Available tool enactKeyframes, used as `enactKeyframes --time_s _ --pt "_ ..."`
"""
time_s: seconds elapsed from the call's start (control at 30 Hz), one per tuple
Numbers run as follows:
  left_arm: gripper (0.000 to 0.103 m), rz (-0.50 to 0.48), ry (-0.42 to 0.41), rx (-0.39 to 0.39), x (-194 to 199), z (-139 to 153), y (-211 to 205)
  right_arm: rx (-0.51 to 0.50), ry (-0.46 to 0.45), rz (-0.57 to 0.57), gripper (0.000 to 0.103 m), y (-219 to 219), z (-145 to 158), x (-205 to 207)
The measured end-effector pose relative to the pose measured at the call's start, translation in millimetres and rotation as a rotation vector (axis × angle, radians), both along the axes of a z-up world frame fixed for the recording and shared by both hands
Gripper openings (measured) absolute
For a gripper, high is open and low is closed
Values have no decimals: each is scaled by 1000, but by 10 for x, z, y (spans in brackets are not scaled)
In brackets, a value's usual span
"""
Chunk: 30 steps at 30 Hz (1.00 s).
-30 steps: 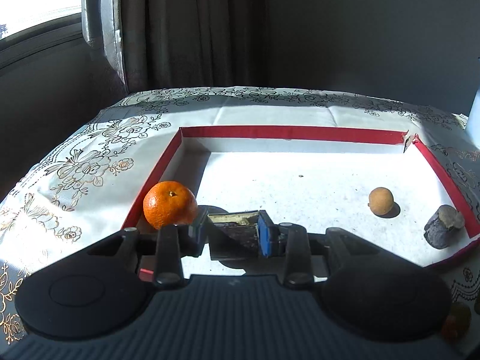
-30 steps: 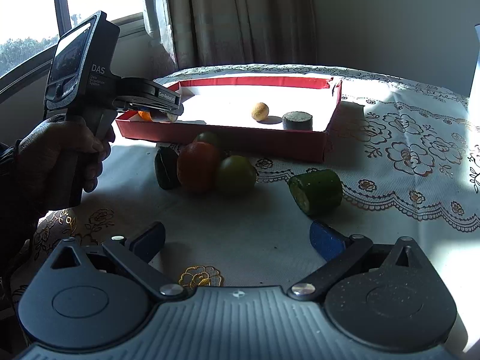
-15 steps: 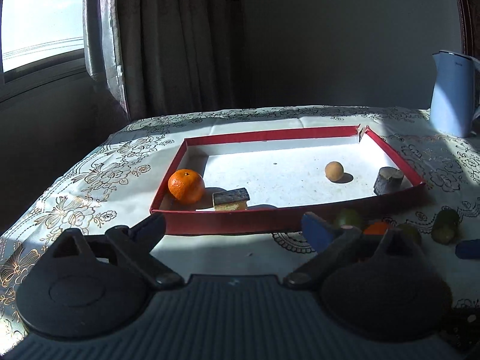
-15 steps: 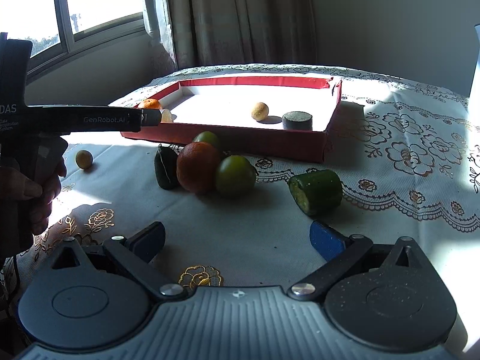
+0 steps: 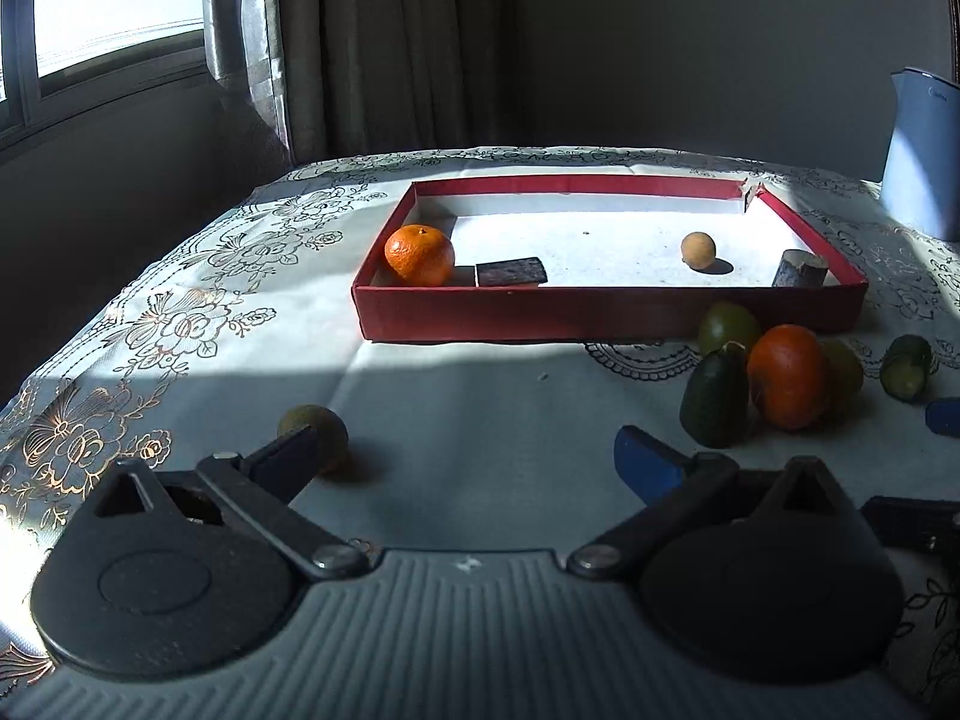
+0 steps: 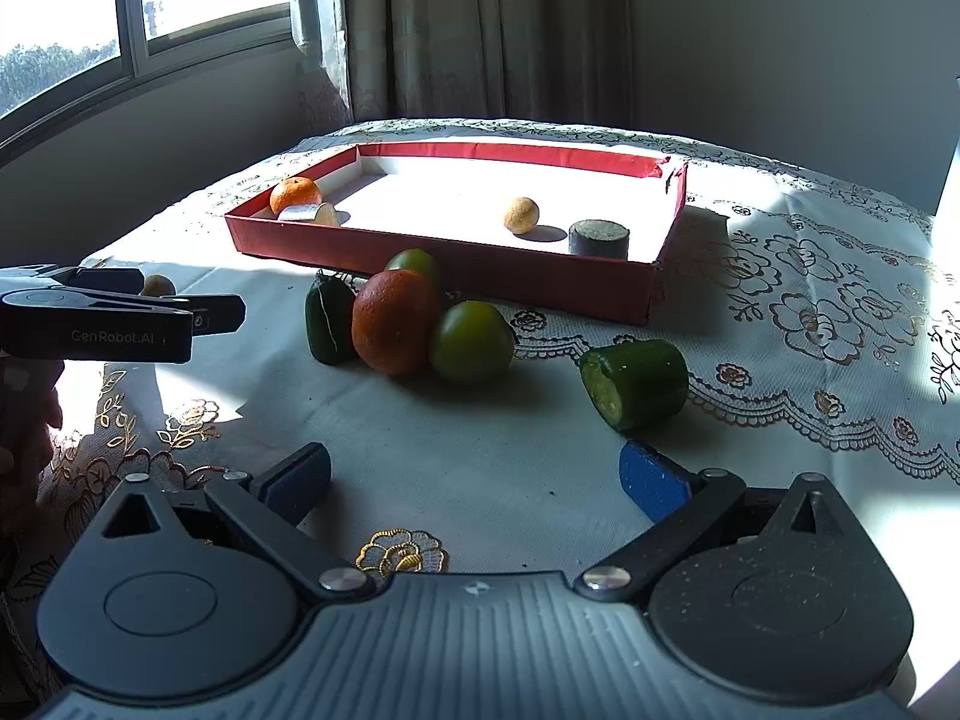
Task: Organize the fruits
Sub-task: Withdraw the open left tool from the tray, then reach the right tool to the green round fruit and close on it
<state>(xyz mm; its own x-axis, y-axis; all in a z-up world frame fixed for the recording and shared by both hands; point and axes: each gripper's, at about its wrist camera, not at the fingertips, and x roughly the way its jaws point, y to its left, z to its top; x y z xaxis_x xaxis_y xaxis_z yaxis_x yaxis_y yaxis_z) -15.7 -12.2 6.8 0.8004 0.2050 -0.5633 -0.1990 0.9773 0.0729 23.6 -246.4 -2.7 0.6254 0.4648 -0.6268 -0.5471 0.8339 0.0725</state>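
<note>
A red tray (image 5: 600, 315) (image 6: 432, 252) holds a mandarin (image 5: 419, 255), a dark wedge piece (image 5: 511, 272), a small tan ball fruit (image 5: 698, 249) and a grey cylinder piece (image 5: 798, 269). In front of it lie a red-orange fruit (image 6: 396, 321), two green round fruits (image 6: 471, 341), a dark green piece (image 6: 329, 324) and a cut cucumber piece (image 6: 636, 383). A small brownish fruit (image 5: 327, 432) lies by my left gripper's left finger. My left gripper (image 5: 465, 456) is open and empty above the cloth. My right gripper (image 6: 474, 477) is open and empty, near the cucumber piece.
A flowered tablecloth (image 6: 810, 312) covers the table. A blue-grey kettle (image 5: 924, 156) stands at the far right. Curtain and window are behind. The left gripper's body (image 6: 102, 324) and the holding hand show at the left of the right wrist view.
My left gripper let go of the dark wedge piece in the tray, opened, and pulled back and down from the tray to the cloth. My right gripper has not moved.
</note>
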Motion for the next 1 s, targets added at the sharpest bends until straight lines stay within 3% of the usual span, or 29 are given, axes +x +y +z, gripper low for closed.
enactKeyframes --time_s 0.3,0.7,0.83,0.87,0.97,1.0 --pt "103 -5 18 -4 -45 -12 19 12 -12 0 103 -14 13 -9" --pt "103 41 20 -19 -83 -1 122 53 -277 63 103 155 363 -253" --pt "103 49 23 -58 -98 -7 197 30 -290 69 101 264 394 -207" --pt "103 47 23 -63 -100 -9 202 19 -281 65 98 286 380 -176" --pt "103 44 26 -77 -100 -16 222 -6 -245 52 73 285 349 -98" --pt "103 44 29 -82 -94 -21 227 -8 -229 50 55 272 341 -74"
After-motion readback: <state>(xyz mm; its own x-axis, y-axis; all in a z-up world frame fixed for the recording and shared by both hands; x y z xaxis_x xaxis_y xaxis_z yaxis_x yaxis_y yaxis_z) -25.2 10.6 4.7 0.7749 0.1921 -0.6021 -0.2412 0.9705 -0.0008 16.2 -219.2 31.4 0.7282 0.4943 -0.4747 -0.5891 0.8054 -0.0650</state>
